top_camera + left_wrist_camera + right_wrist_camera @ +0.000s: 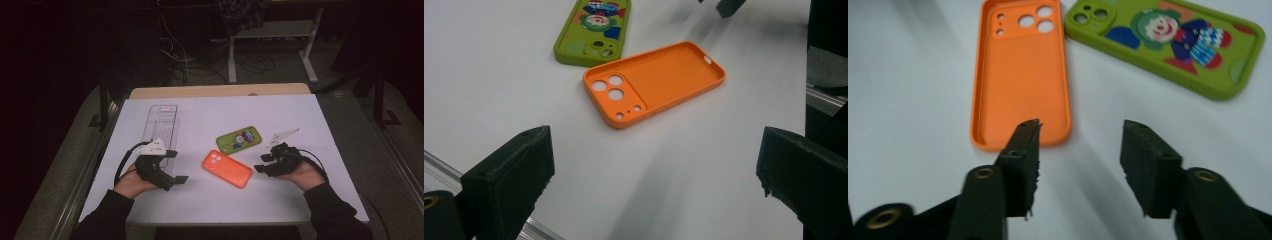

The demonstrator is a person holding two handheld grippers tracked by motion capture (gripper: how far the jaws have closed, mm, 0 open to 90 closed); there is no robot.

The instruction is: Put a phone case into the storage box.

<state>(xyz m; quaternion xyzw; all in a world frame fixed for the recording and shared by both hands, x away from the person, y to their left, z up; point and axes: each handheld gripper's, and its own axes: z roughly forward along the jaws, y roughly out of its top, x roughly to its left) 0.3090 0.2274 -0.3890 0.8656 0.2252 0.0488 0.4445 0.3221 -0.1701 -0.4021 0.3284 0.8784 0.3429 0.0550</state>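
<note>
Orange phone case, hollow side up, near the middle of the table, toward its near edge; untouched so far, nothing lifted. Long axis slanted across the table, camera-cutout end toward the left edge, plain end toward the right. Just beyond, close by its far side, green cartoon phone case; clear plastic tray off toward the left edge. Left gripper spread wide, empty, aimed at the orange case. Right gripper moderately parted, empty, one jaw tip at the case's plain end. Gripping and lifting still to do
</note>
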